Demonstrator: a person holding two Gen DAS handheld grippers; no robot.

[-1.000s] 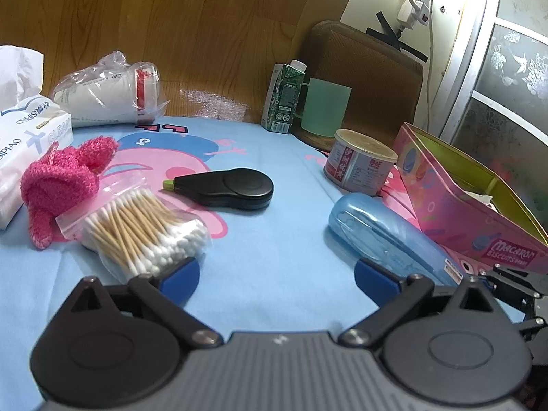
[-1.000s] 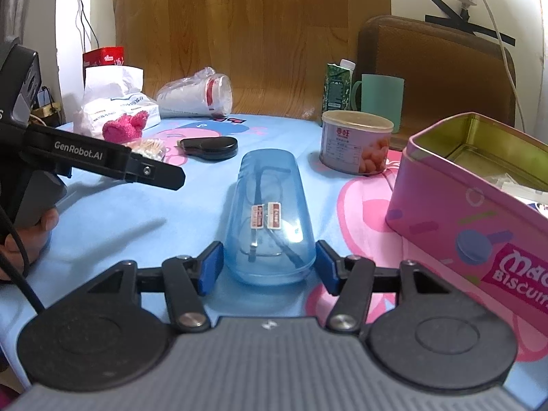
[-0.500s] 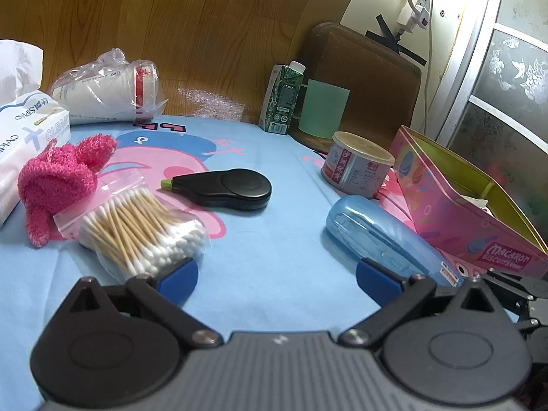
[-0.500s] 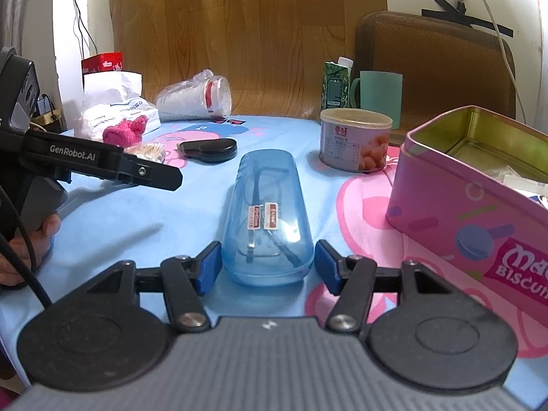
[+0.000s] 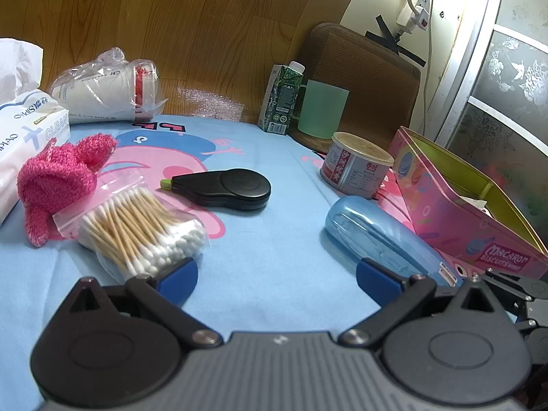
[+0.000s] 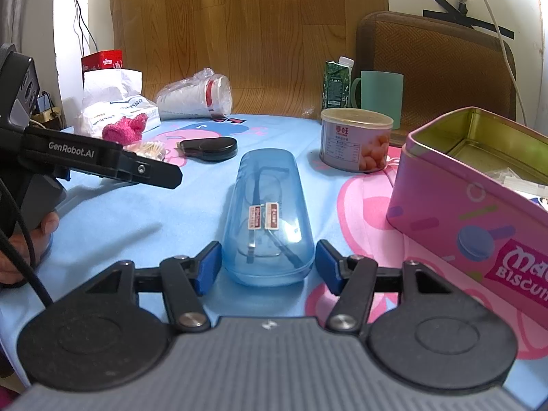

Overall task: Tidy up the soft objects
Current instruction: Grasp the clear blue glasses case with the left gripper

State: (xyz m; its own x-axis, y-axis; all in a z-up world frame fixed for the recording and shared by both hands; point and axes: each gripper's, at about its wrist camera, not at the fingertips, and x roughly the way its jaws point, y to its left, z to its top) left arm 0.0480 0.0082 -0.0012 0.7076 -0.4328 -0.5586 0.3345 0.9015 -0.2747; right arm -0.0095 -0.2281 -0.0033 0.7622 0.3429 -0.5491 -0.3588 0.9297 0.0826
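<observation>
A pink fuzzy cloth [image 5: 58, 178] lies at the left of the blue tablecloth, against a tissue pack [image 5: 27, 137]. A bag of cotton swabs [image 5: 137, 233] rests just ahead of my left gripper's left finger. My left gripper [image 5: 277, 270] is open, with only bare cloth between its fingers. My right gripper [image 6: 267, 267] is open and straddles the near end of a clear blue glasses case [image 6: 267, 205], pads close beside its sides. The case lies flat on the cloth. An open pink biscuit tin [image 6: 462, 205] stands to the right.
A black tape dispenser [image 5: 229, 188] lies mid-table. A round can [image 6: 356, 144], a green mug [image 5: 322, 109] and a carton [image 5: 281, 102] stand at the back. Bagged paper cups [image 5: 106, 92] lie at the back left. A person's hand [image 6: 34, 236] holds the left gripper.
</observation>
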